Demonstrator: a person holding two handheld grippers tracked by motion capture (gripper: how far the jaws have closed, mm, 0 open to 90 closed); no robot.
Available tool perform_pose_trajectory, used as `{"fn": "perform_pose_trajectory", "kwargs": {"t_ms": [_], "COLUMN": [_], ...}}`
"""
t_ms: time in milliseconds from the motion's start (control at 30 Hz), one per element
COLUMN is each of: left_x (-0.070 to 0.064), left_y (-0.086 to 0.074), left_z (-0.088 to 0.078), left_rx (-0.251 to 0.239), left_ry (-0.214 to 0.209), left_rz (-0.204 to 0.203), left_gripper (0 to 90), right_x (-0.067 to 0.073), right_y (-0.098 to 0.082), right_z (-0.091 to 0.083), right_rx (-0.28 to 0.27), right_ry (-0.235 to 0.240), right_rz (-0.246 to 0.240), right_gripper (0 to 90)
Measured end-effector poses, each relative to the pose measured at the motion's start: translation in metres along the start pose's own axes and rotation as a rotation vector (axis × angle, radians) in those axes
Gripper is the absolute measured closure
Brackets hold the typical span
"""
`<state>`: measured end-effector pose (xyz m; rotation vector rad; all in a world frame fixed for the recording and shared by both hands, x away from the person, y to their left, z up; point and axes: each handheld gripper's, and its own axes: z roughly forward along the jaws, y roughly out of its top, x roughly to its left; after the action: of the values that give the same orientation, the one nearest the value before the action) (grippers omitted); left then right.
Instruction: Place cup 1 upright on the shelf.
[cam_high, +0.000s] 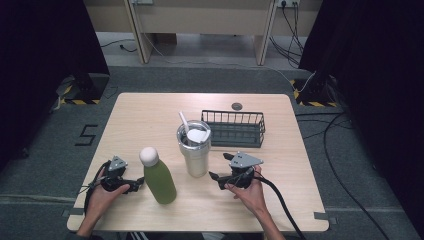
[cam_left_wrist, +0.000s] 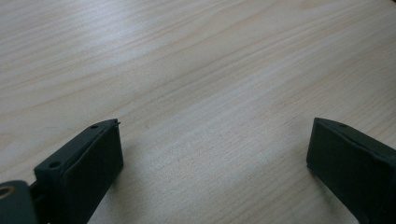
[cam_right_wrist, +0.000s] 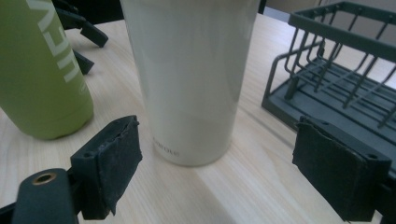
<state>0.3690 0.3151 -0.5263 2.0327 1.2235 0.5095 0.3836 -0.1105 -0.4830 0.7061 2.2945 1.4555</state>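
A green bottle with a white cap stands upright on the wooden table, near its front. To its right stands a cream tumbler with a lid and a straw. My left gripper lies left of the bottle, pointing at it, held by a hand. In the left gripper view it is open over bare wood. My right gripper sits right of the tumbler, pointing left. In the right gripper view it is open, with the tumbler just ahead between the jaws and the bottle to the left.
A dark wire basket stands behind and right of the tumbler, close to the right jaw. A small round grommet sits near the table's far edge. Cables trail on the floor at the right.
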Motion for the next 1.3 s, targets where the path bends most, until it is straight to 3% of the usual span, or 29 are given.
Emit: {"fn": "perform_pose_trajectory", "kwargs": {"t_ms": [200, 367, 733, 1133, 1300], "left_x": [0.000, 0.000, 0.000, 0.000, 0.000], "left_y": [0.000, 0.000, 0.000, 0.000, 0.000], "left_z": [0.000, 0.000, 0.000, 0.000, 0.000], "left_rx": [0.000, 0.000, 0.001, 0.002, 0.001], "left_ry": [-0.001, -0.002, -0.002, 0.000, -0.001], "left_rz": [0.000, 0.000, -0.001, 0.001, -0.001], "left_gripper": [2.7, 2.7, 2.6, 2.5, 2.4], "right_x": [0.005, 0.008, 0.007, 0.004, 0.007], "right_y": [0.009, 0.014, 0.014, 0.013, 0.013], "right_z": [0.012, 0.017, 0.031, 0.043, 0.052], "right_rx": [-0.016, -0.039, -0.037, -0.093, -0.086], "right_ry": [0.016, 0.034, 0.024, 0.046, 0.051], "right_rz": [-0.025, -0.017, -0.017, 0.009, 0.002], "right_gripper": [15.2, 15.3, 15.1, 15.0, 13.9]}}
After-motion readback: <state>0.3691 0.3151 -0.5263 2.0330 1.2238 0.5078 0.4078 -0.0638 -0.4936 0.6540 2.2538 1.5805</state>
